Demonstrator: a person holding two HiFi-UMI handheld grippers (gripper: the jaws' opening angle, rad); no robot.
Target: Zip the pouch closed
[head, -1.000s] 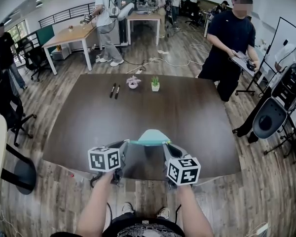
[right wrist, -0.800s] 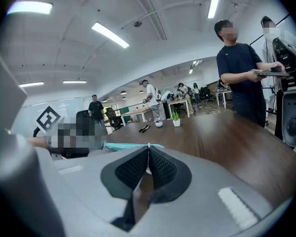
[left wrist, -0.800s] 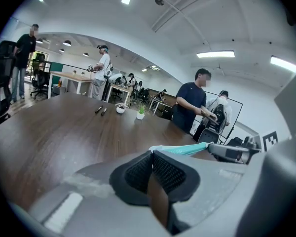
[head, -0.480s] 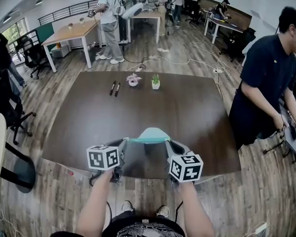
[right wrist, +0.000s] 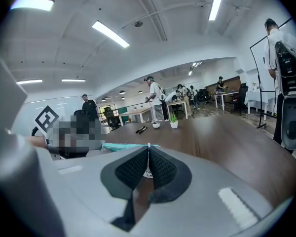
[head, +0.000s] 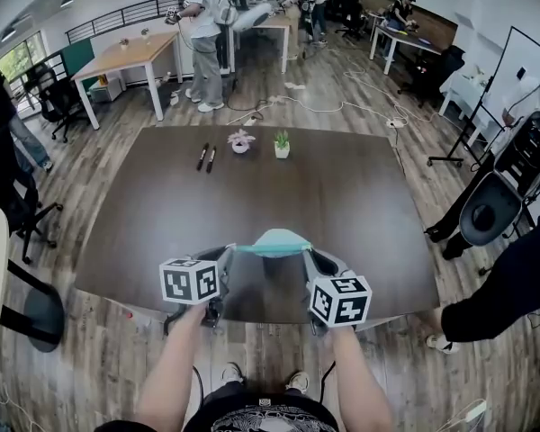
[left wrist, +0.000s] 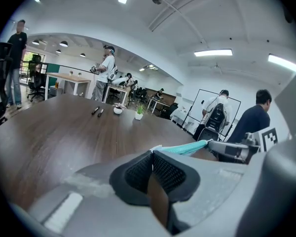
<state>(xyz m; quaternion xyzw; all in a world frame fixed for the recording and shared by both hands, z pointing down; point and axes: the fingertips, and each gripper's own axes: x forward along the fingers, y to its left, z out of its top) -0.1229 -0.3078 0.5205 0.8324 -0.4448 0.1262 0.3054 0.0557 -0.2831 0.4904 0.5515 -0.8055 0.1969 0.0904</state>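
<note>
Left gripper point(head: 229, 253) and right gripper point(head: 308, 256), each clamped on one end of a flat teal fabric pouch point(head: 272, 244).
Head view: stretched between both over the near part of the dark brown wooden table point(head: 360, 196); two black pens point(head: 206, 157) and two small potted plants point(head: 261, 142) at the table's far side. Left gripper view: black ribbed pads point(left wrist: 138, 169) pressed on a pouch corner. Right gripper view: pads shut on the opposite end.

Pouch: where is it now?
Head view, lower centre: the teal pouch hangs between the left gripper and right gripper, both shut on it, over the table's near edge.
</note>
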